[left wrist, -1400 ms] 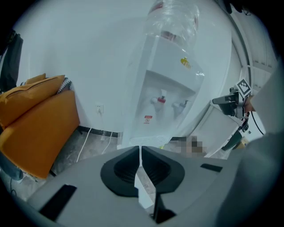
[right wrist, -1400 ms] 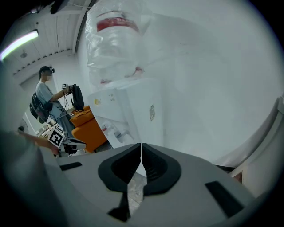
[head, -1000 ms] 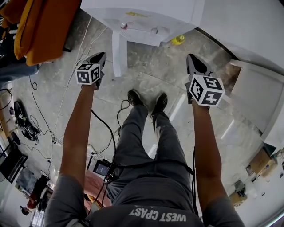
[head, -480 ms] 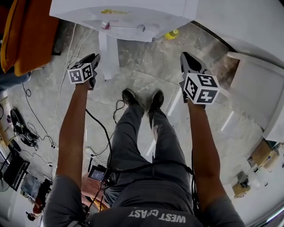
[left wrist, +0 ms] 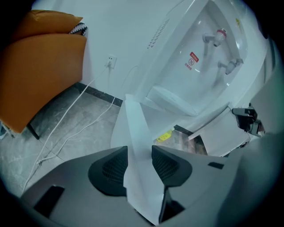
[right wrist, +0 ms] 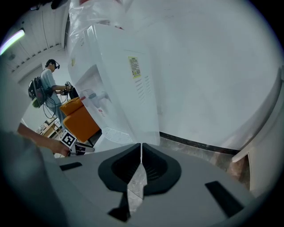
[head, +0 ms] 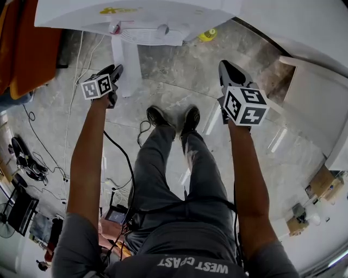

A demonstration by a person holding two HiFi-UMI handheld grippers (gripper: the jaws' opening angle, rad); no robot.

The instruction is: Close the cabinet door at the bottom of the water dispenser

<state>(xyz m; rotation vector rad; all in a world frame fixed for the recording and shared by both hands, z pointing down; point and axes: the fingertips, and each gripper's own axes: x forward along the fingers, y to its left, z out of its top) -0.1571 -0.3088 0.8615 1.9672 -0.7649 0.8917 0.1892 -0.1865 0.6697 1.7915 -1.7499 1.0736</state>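
We are at the approach, with the closing push not yet made. The water dispenser (head: 163, 16) stands at the far side of the floor, and its cabinet door (head: 123, 65) sticks out from the bottom of it towards us, seen edge-on as a narrow white slab. The left gripper (head: 115, 69) hangs just beside that slab. Its jaws have just been opening and now stand wide, and in the left gripper view the door's free edge shows in the gap between them, though the pads do not look pressed on it. The right gripper (head: 226, 65) is well off to the right of the door with its jaws together on nothing. As we judge it, the next move is to take the edge between the left pads, or lay one jaw flat against the panel. We would then swing it back towards the dispenser's front until it sits flush, following the hinge's arc, not shoving straight. White cables (left wrist: 75, 128) trail over the floor on the left, running from a wall socket (left wrist: 111, 60) past an orange chair (left wrist: 40, 66), and they lie near the door's foot. A yellow thing (head: 206, 35) lies on the floor by the dispenser's right side, and we cannot tell whether it blocks the swing. Our own shoes (head: 157, 115) stand nearer, apart from the door.
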